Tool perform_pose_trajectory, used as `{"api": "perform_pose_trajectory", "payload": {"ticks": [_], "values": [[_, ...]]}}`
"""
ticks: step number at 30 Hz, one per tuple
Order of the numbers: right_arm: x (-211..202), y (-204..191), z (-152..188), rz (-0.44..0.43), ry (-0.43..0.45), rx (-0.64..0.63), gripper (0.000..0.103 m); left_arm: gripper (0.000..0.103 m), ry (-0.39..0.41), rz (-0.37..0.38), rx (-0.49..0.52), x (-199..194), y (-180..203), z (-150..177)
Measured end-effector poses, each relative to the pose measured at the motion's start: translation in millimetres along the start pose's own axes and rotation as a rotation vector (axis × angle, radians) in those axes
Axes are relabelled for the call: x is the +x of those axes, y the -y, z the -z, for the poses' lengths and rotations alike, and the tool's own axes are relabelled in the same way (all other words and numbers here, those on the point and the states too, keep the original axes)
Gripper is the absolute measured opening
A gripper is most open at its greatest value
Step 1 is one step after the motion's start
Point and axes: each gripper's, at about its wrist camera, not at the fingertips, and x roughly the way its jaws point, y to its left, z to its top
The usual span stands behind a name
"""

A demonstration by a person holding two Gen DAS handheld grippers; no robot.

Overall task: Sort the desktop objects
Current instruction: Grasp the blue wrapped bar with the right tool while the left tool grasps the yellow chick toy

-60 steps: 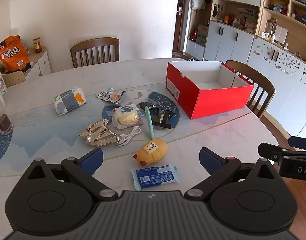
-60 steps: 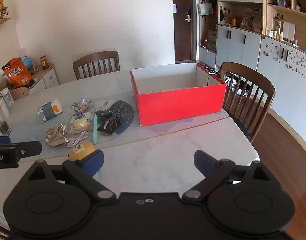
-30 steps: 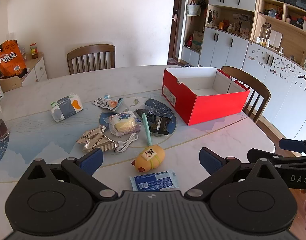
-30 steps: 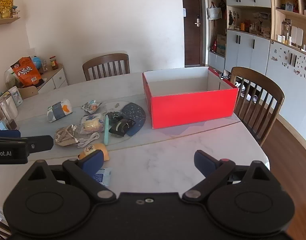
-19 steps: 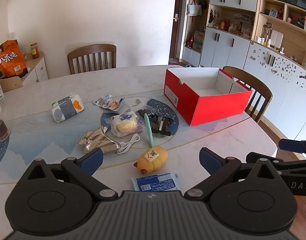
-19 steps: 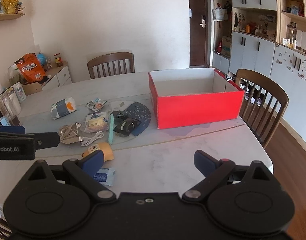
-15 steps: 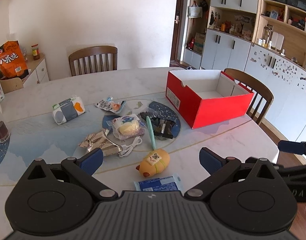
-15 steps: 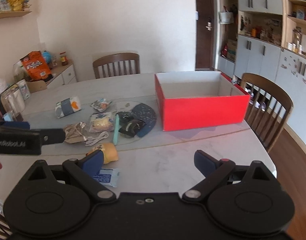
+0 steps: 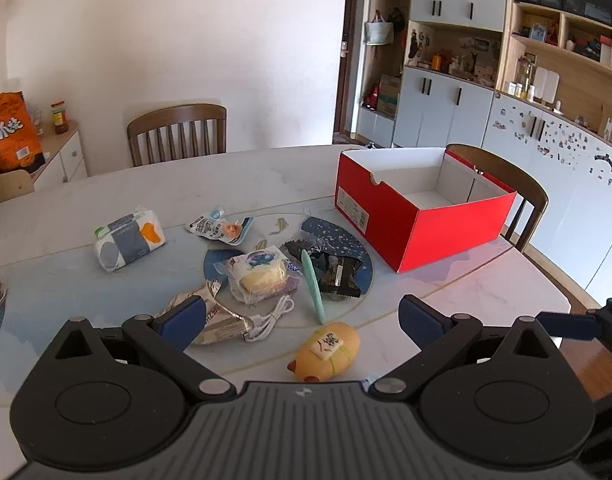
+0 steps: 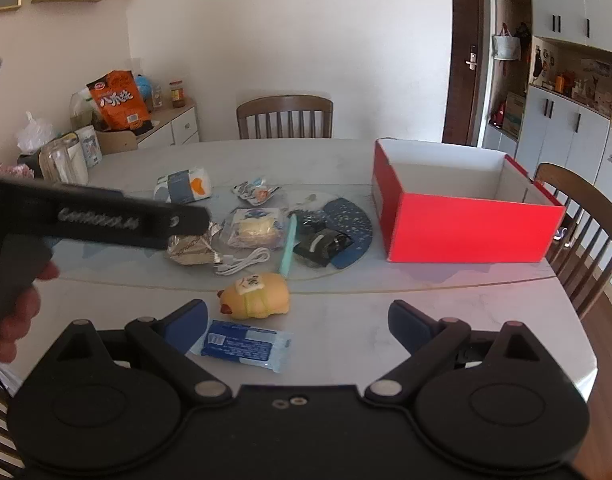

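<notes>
Left wrist: left gripper (image 9: pixel 302 316) jaws apart, empty, above yellow toy (image 9: pixel 325 350); red box (image 9: pixel 421 216) open near counter (image 9: pixel 445 300) right edge.
Right wrist: right gripper (image 10: pixel 298 320) jaws apart, empty; blue packet (image 10: pixel 242 346) by left finger; bare marble toward box.

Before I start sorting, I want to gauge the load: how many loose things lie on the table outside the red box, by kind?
Packets: 6 (orange-patch pack, small pouch, bread, silver foil, black wrapper, blue packet)
White cable: 1
Teal stick: 1
Yellow toy: 1
Total: 9
</notes>
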Motion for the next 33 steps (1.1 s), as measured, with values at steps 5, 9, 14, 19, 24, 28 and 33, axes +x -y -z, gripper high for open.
{"api": "perform_pose_trajectory", "payload": {"ticks": [5,9,14,19,24,28,33], "values": [[13.8,-8.6,5.5,0.016,0.007,-0.008,0.098,0.103,-0.002,0.033,0.020,16.8,-9.3,0.3],[27.7,-14.5,10.2,0.032,0.000,0.001,0.098,0.103,-0.011,0.060,0.039,31.9,-13.9,1.1],[46.8,-26.3,17.9,0.025,-0.038,0.002,0.098,0.103,-0.049,0.097,0.075,54.6,-18.7,2.0],[61.8,-40.8,25.3,0.018,-0.050,-0.023,0.097,0.103,-0.058,0.107,0.091,71.4,-21.9,4.3],[81.5,-55.9,35.0,0.016,-0.073,-0.044,0.097,0.103,-0.075,0.125,0.128,85.1,-21.3,12.3],[94.2,-67.4,41.1,0.018,-0.081,-0.055,0.098,0.103,-0.075,0.141,0.164,93.1,-19.7,14.8],[106.3,-74.3,43.9,0.041,-0.080,-0.038,0.098,0.103,-0.074,0.157,0.178,102.1,-19.5,13.3]]}}
